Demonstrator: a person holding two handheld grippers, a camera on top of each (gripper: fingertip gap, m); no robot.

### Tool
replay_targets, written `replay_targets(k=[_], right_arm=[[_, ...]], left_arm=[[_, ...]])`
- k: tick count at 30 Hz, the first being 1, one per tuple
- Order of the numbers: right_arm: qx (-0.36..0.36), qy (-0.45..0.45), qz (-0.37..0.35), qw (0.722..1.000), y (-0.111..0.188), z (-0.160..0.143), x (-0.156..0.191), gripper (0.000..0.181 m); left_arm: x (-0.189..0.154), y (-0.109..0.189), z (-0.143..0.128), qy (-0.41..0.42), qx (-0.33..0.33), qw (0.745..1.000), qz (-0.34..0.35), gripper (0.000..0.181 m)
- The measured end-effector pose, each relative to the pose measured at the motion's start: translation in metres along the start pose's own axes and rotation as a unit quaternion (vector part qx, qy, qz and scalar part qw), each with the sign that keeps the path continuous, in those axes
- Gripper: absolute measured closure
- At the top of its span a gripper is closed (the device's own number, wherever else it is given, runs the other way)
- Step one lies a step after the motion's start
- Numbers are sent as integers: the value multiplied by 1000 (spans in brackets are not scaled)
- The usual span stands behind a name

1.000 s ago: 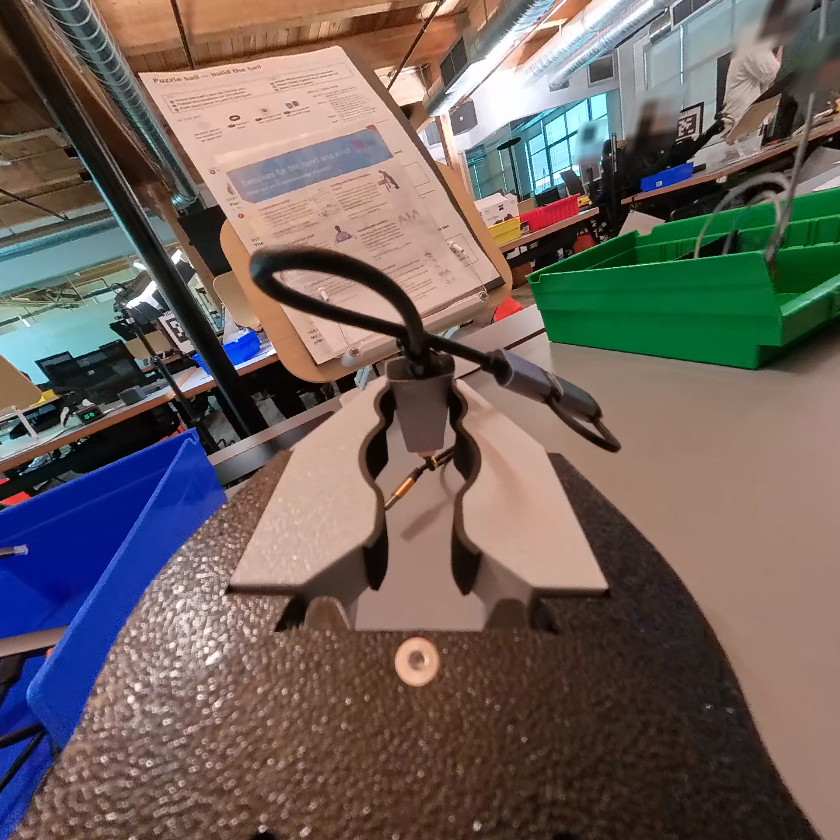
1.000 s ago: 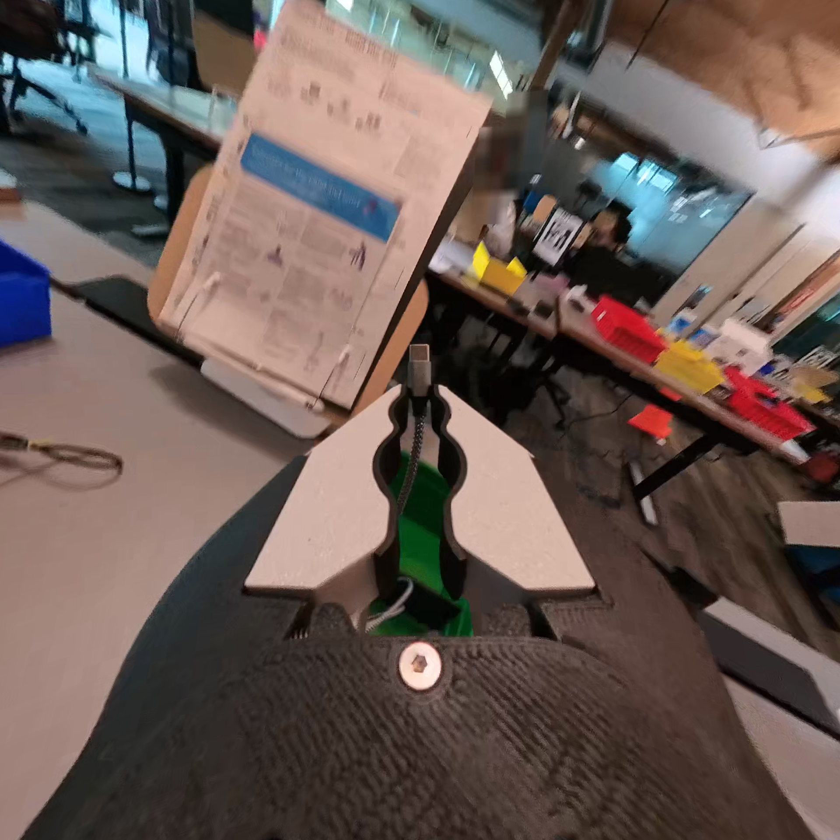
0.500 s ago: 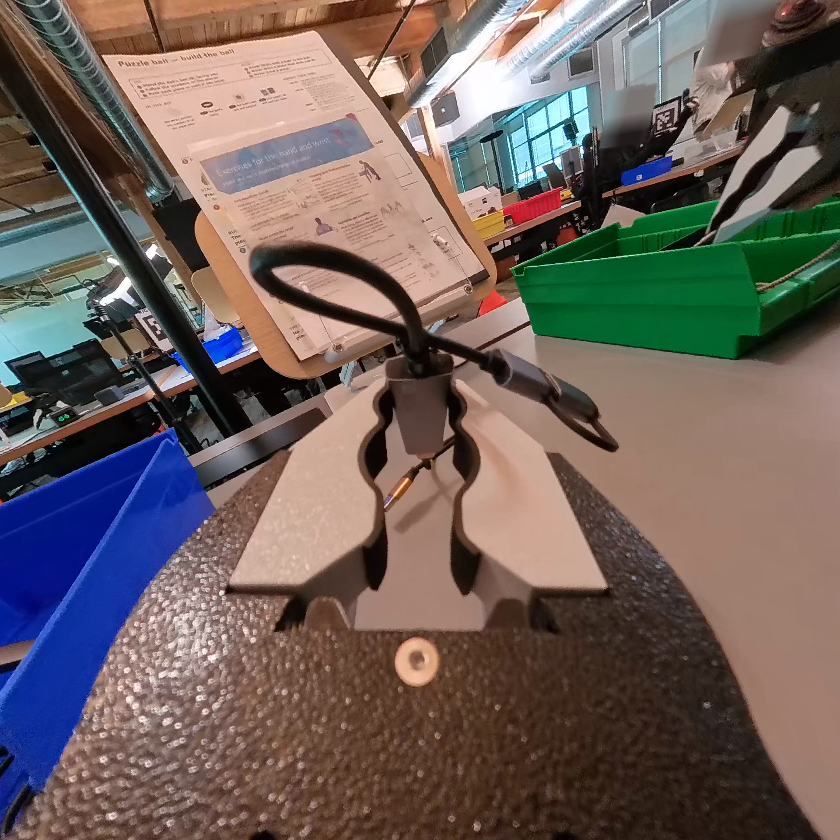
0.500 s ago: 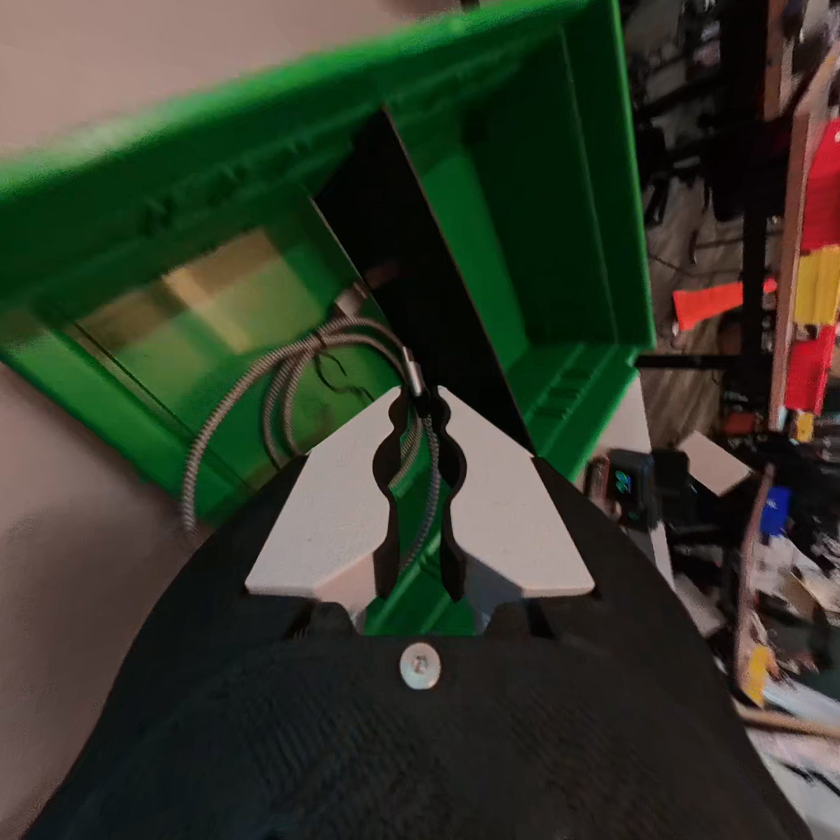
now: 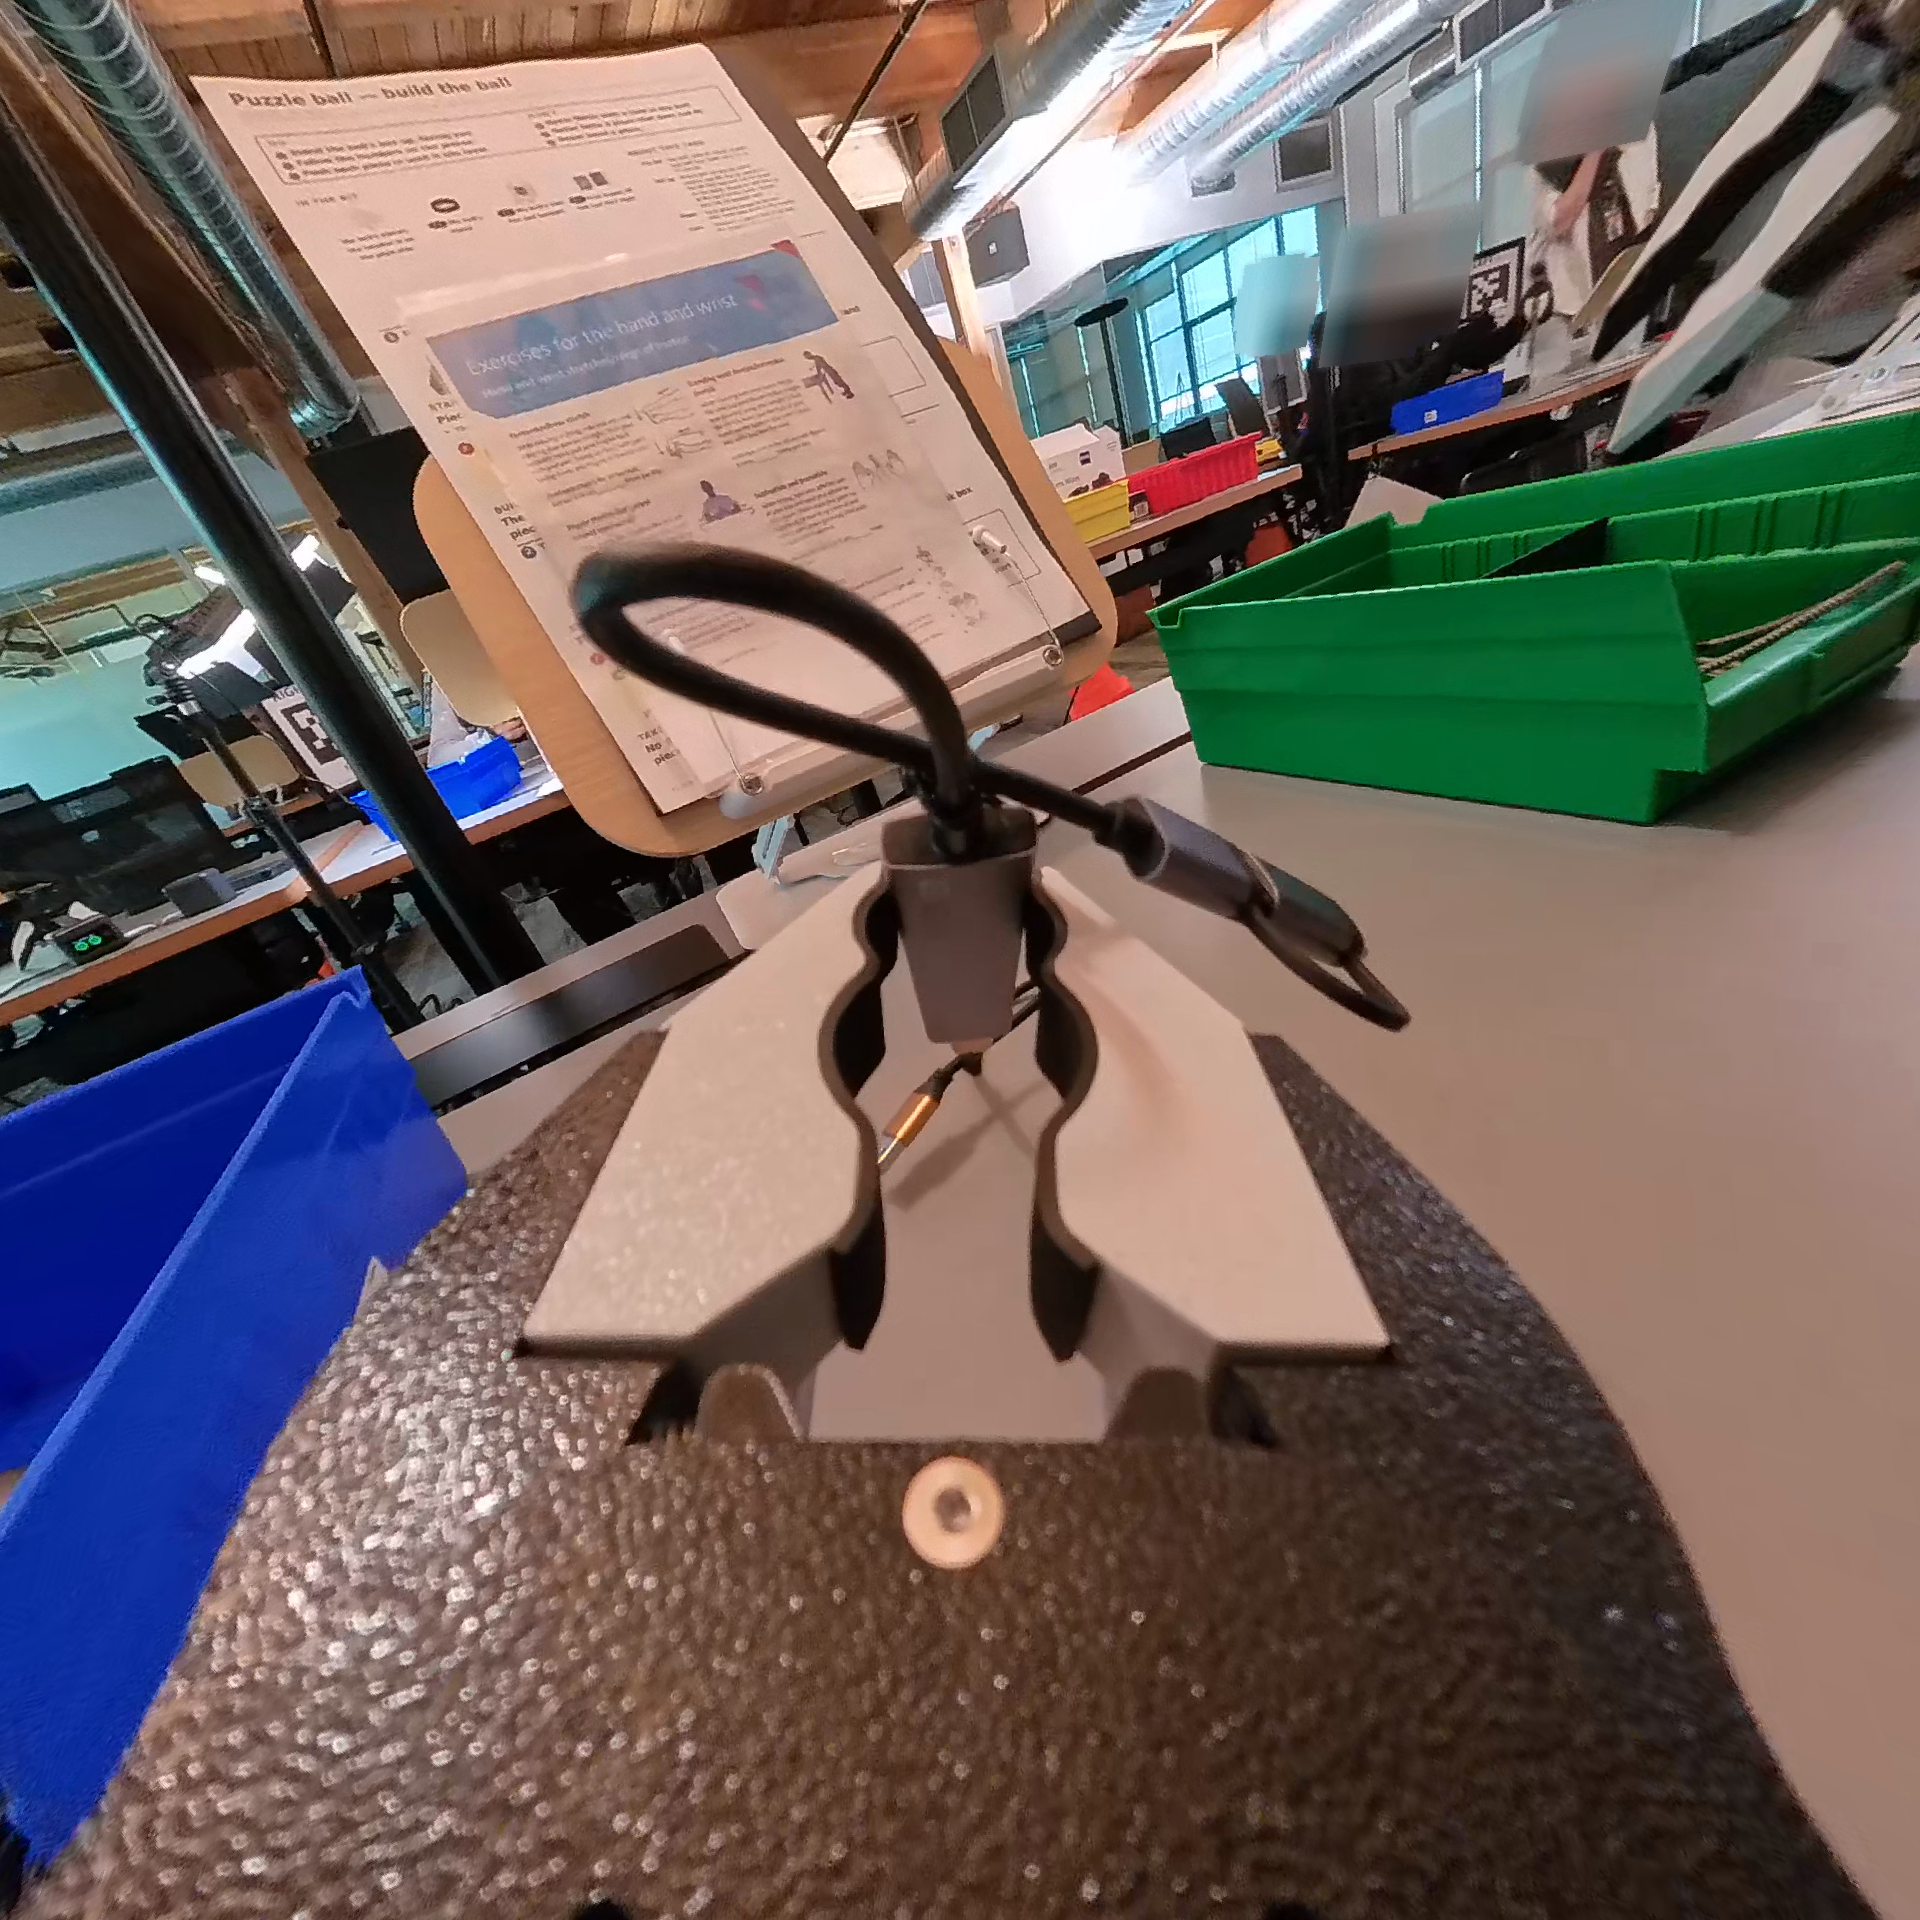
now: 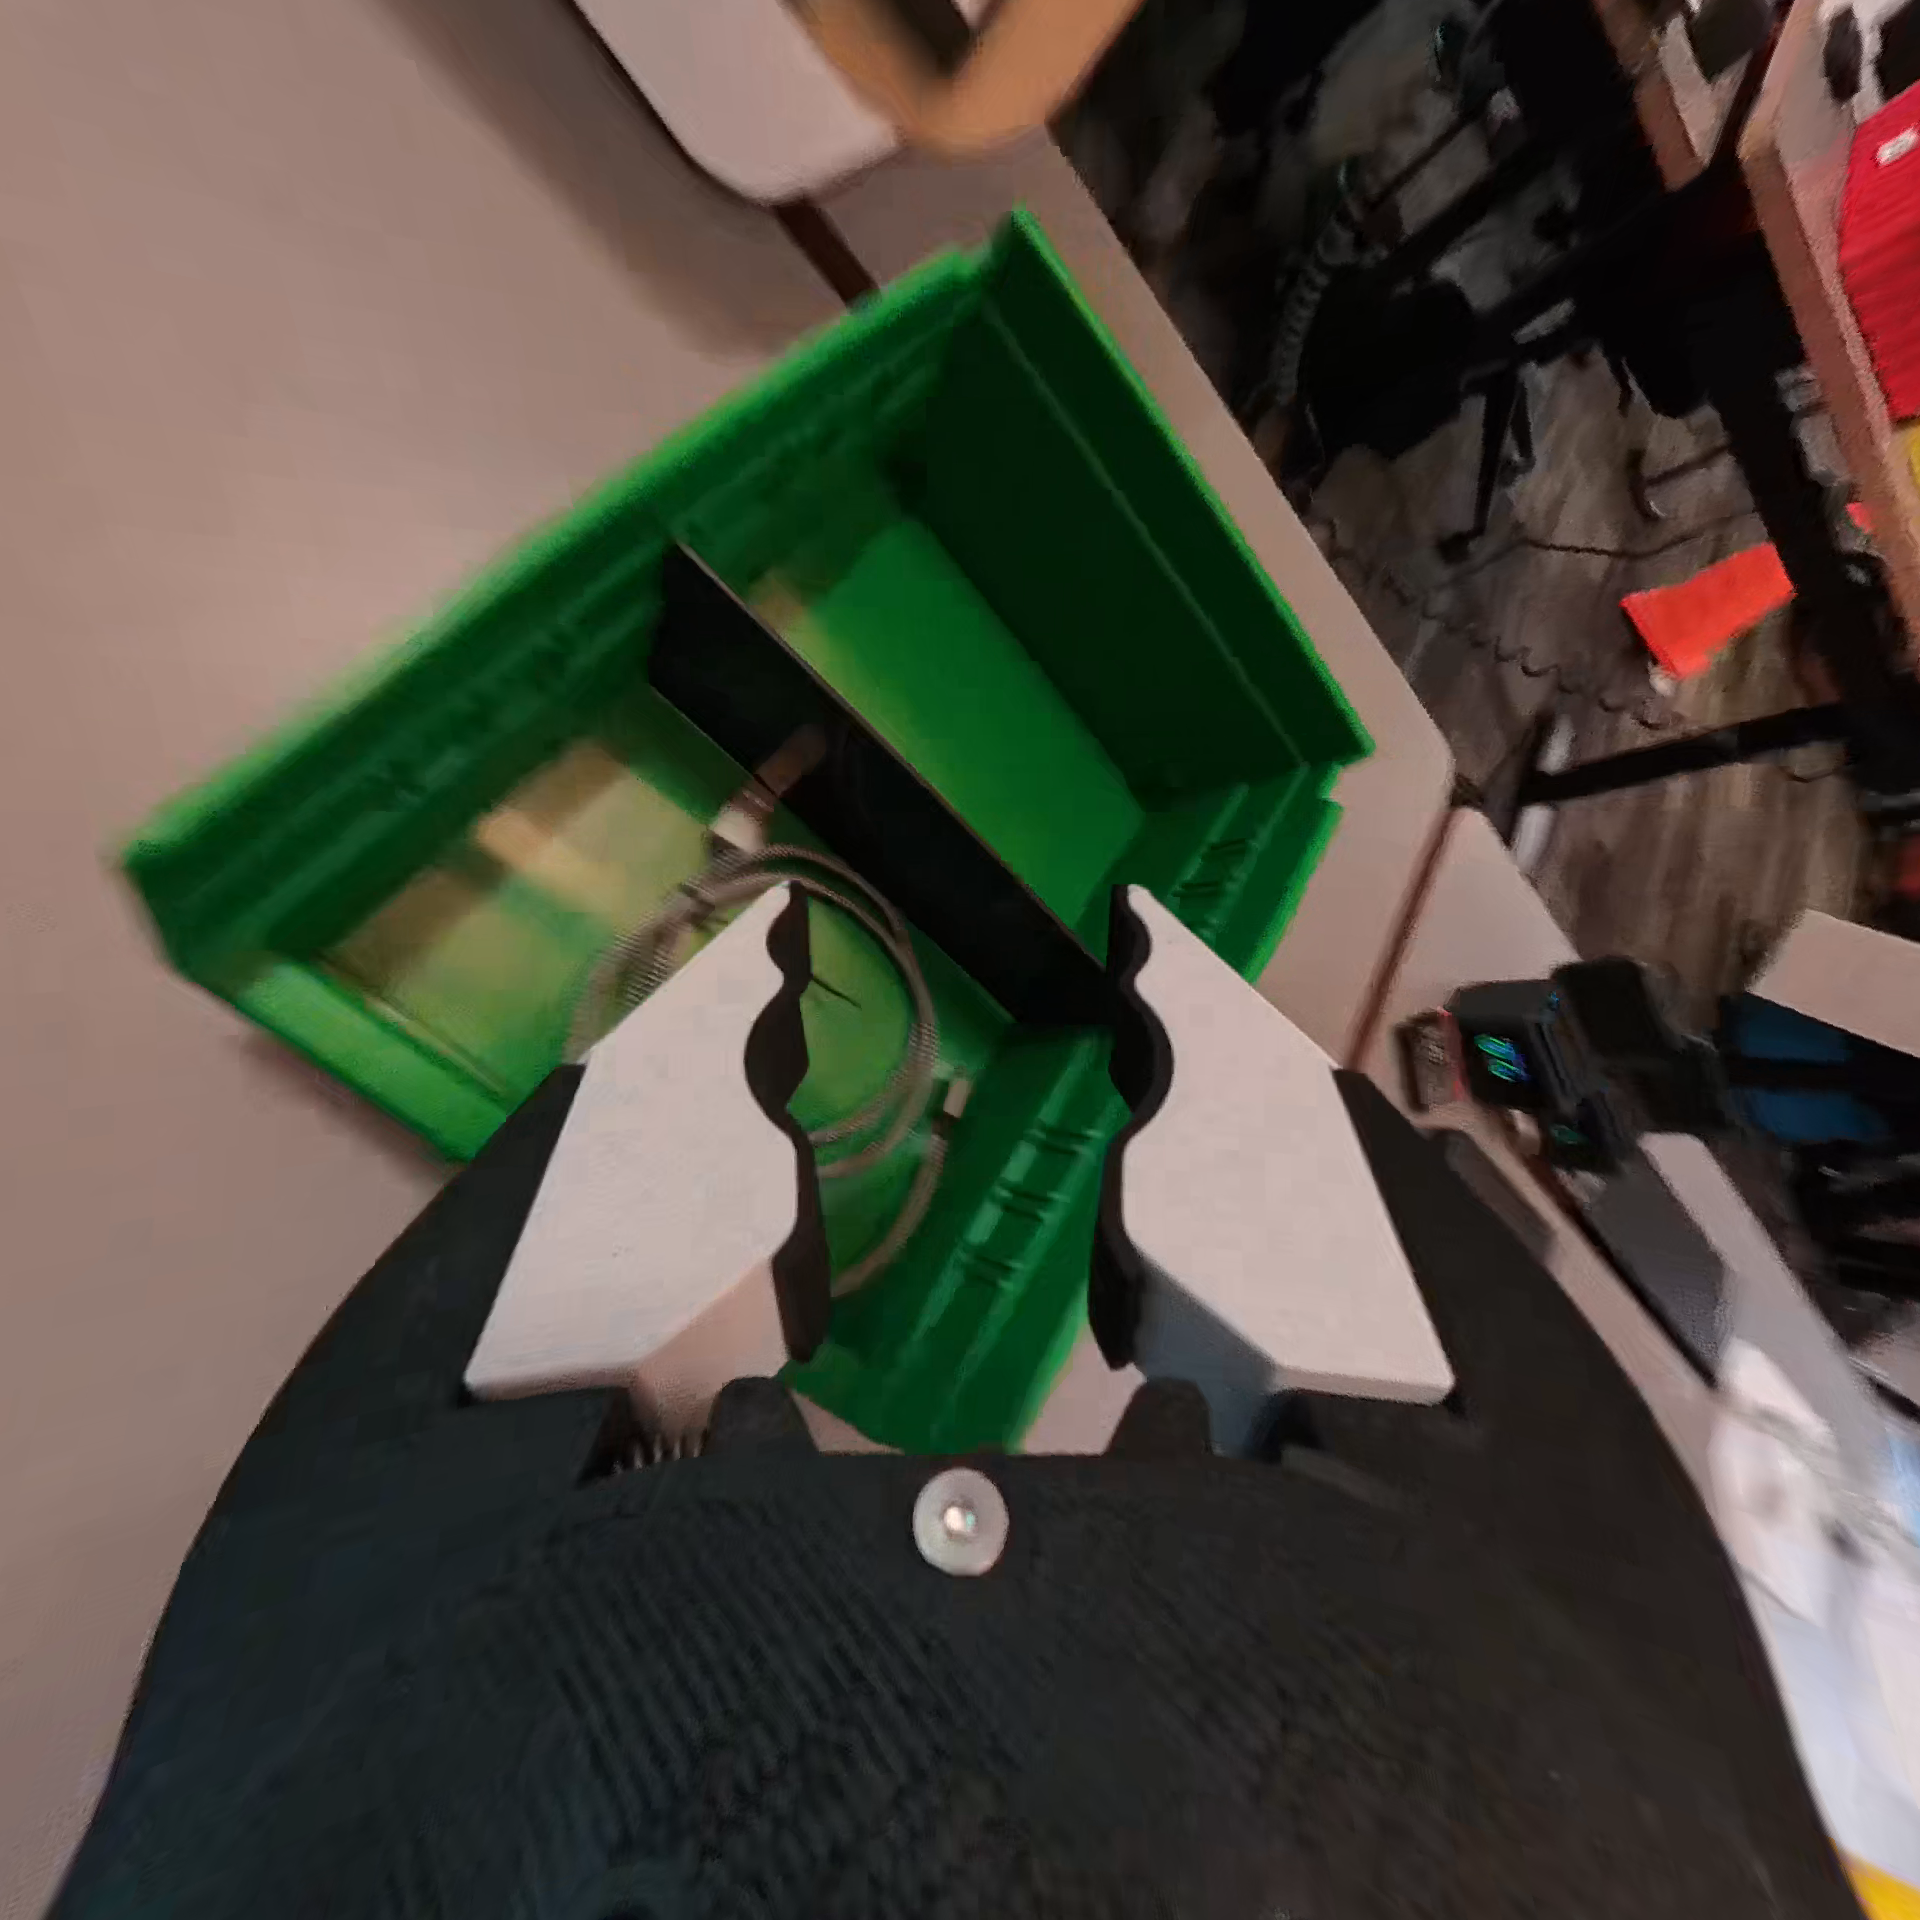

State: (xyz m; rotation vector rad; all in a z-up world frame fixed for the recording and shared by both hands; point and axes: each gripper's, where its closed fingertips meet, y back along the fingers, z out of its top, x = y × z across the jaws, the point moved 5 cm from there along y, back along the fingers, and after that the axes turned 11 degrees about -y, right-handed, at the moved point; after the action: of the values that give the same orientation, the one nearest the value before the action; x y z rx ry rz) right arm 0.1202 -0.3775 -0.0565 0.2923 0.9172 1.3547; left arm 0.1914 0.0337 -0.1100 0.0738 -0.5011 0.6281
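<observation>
My left gripper [image 5: 956,904] is shut on a grey adapter [image 5: 956,945] and holds it above the grey table [image 5: 1558,1143]. The adapter's black cable [image 5: 748,592] loops up and back down to a grey connector [image 5: 1226,883] hanging at the right. A small gold-ringed plug [image 5: 914,1117] lies on the table under the jaws. My right gripper [image 6: 956,914] is open and empty, above a green bin [image 6: 416,727]. A braided cable [image 6: 883,935] lies coiled in the bin's near compartment, beside a black divider [image 6: 883,810]. One of the right gripper's fingers [image 5: 1756,301] shows at the top right of the left wrist view.
The green bin [image 5: 1507,665] stands at the right of the table. A blue bin [image 5: 156,1299] stands at the left. A wooden stand with printed sheets [image 5: 675,416] stands at the back edge, next to a black pole [image 5: 260,571]. Other tables with bins lie beyond. Across from one pair of fingers to the other is roughly 40 cm.
My right gripper swung over the green bin, opened and let go of the braided cable, which now lies in the bin. My left gripper has hardly moved and still holds the adapter.
</observation>
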Motion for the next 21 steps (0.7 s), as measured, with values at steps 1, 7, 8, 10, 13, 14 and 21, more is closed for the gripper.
replay_targets(k=[1, 7, 8, 10, 13, 14, 21], right_arm=[[-23, -27, 36, 999, 8, 4, 14, 123], [-225, -137, 312, 913, 58, 37, 162, 98], [-269, -126, 302, 906, 63, 39, 179, 99], [-327, -94, 312, 887, 70, 37, 213, 106], [-368, -53, 338, 865, 73, 31, 246, 112], [-368, -45, 347, 861, 72, 28, 253, 114], [-341, 38, 419, 840, 76, 13, 299, 130]], left_arm=[[-1, 0, 1, 0, -5, 1000, -6, 160], [-26, 4, 20, 18, -93, 988, -120, 160], [-31, 5, 23, 34, -107, 983, -146, 160], [-38, 8, 28, 71, -136, 968, -201, 160], [-44, 16, 38, 145, -185, 930, -284, 160], [-46, 19, 41, 162, -200, 916, -308, 160], [-60, 35, 56, 194, -259, 852, -412, 160]])
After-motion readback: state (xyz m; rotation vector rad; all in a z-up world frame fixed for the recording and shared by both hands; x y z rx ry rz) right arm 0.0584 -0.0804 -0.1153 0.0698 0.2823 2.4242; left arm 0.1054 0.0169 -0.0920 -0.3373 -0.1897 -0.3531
